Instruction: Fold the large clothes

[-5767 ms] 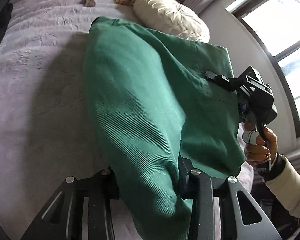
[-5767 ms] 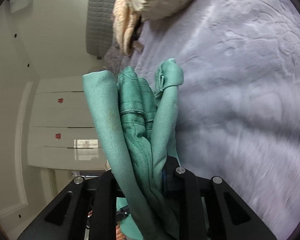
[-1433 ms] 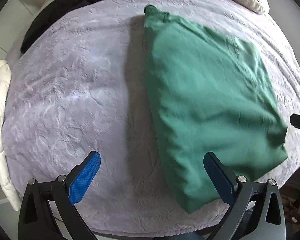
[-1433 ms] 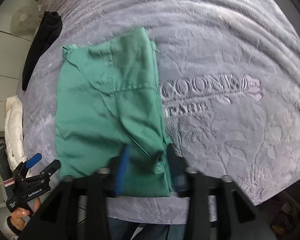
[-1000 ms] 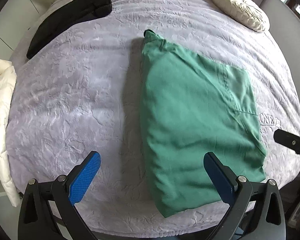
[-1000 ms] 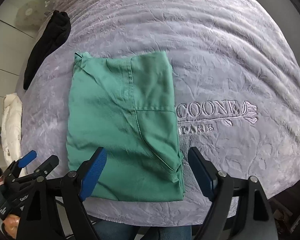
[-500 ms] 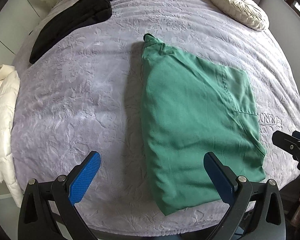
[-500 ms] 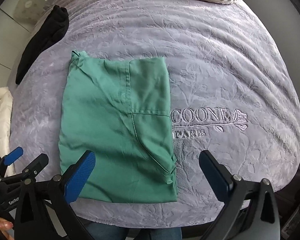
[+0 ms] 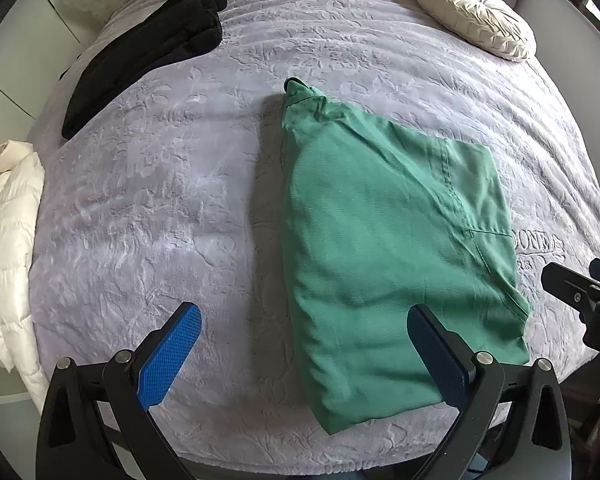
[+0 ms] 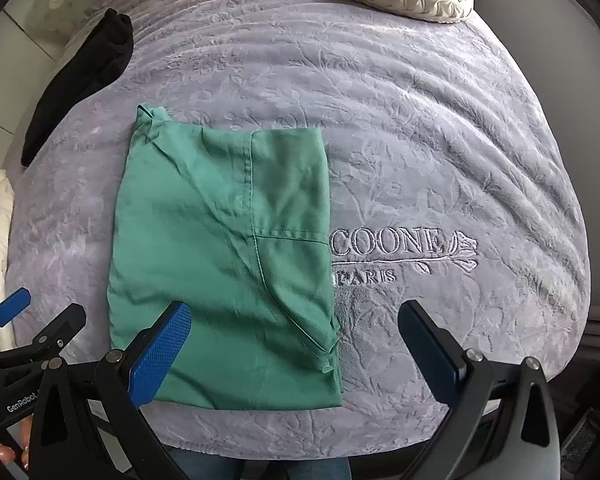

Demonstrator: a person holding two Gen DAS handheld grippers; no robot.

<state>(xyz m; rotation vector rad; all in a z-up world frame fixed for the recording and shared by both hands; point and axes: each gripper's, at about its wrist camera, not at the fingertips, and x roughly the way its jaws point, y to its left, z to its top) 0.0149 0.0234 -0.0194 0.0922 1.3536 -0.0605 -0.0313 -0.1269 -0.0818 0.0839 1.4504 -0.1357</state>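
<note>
A folded green garment (image 10: pixel 224 264) lies flat on the lilac bed (image 10: pixel 440 128), near its front edge, just left of the embroidered "COONE PARIS" lettering (image 10: pixel 396 252). My right tongs (image 10: pixel 294 344), whose jaws have just been opening, hang spread wide above its lower right corner with nothing between the pads. My left tongs (image 9: pixel 304 354) hover equally wide over its left edge, empty. Black clothing (image 9: pixel 148 48), a white jacket (image 9: pixel 8 248) and a cream cushion (image 9: pixel 476 16) ring the bed.
</note>
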